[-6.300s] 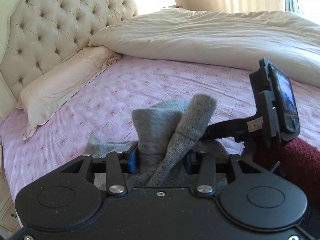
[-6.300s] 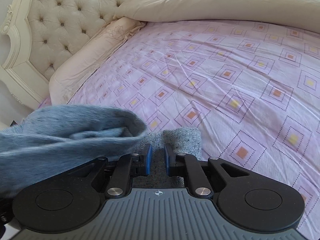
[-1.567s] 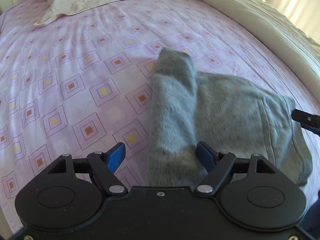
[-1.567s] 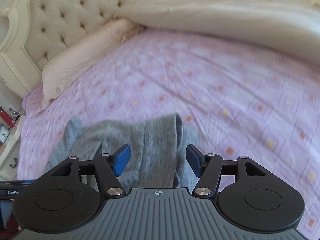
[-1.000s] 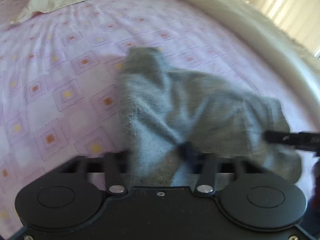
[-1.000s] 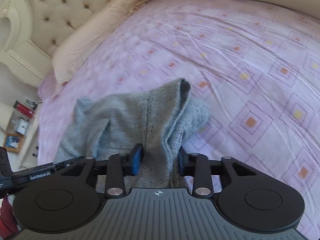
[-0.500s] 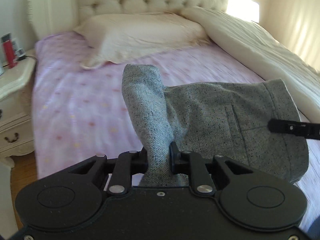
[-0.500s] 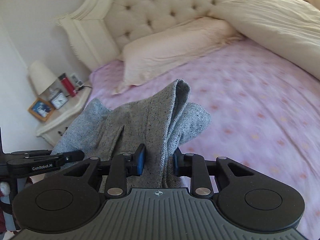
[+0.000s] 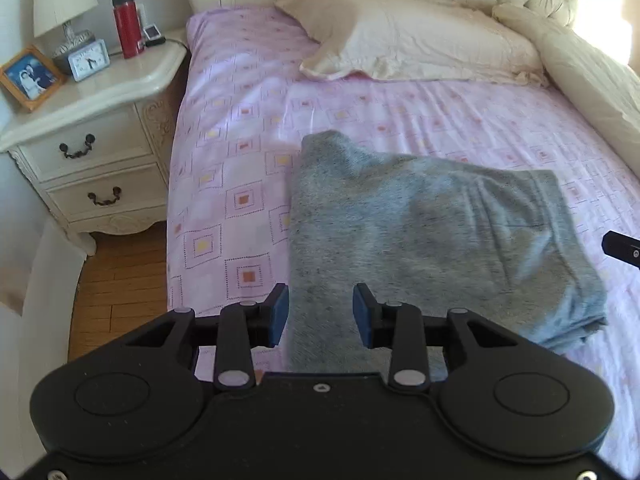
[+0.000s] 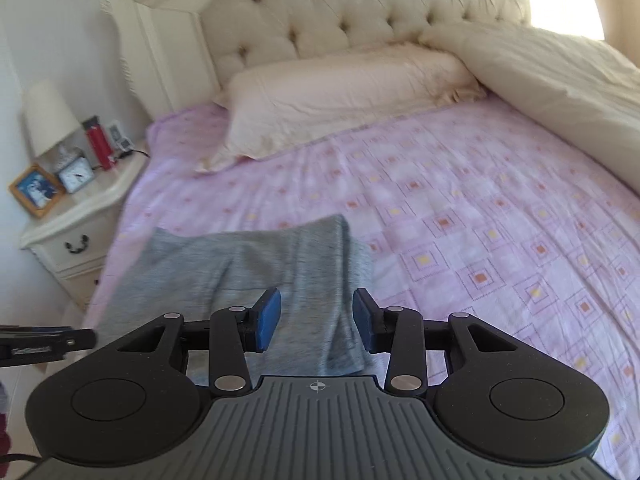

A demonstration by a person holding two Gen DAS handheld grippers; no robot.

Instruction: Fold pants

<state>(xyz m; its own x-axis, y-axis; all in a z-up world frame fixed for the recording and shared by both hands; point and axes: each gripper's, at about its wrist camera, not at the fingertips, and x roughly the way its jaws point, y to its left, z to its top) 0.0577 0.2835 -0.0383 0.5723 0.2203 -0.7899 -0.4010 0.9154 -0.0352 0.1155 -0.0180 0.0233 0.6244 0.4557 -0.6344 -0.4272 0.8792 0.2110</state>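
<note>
Left gripper (image 9: 320, 312) jaws apart, just been opening; grey pants (image 9: 420, 224) pass between blue pads, not pinched. Right gripper (image 10: 316, 320) same: jaws spread, just opened, pants (image 10: 248, 276) between, loose. Pants lie folded on pink patterned bedsheet (image 9: 240, 128), straight ahead. Wood floor (image 9: 116, 280) left of left gripper. Farther left: white nightstand (image 9: 92, 92) bearing photo frame (image 9: 28, 78), clock (image 9: 89, 60), red bottle (image 9: 126, 24), lamp (image 9: 64, 0). Beyond pants: cream pillow (image 9: 420, 40), duvet (image 10: 560, 80), tufted headboard (image 10: 360, 12).
</note>
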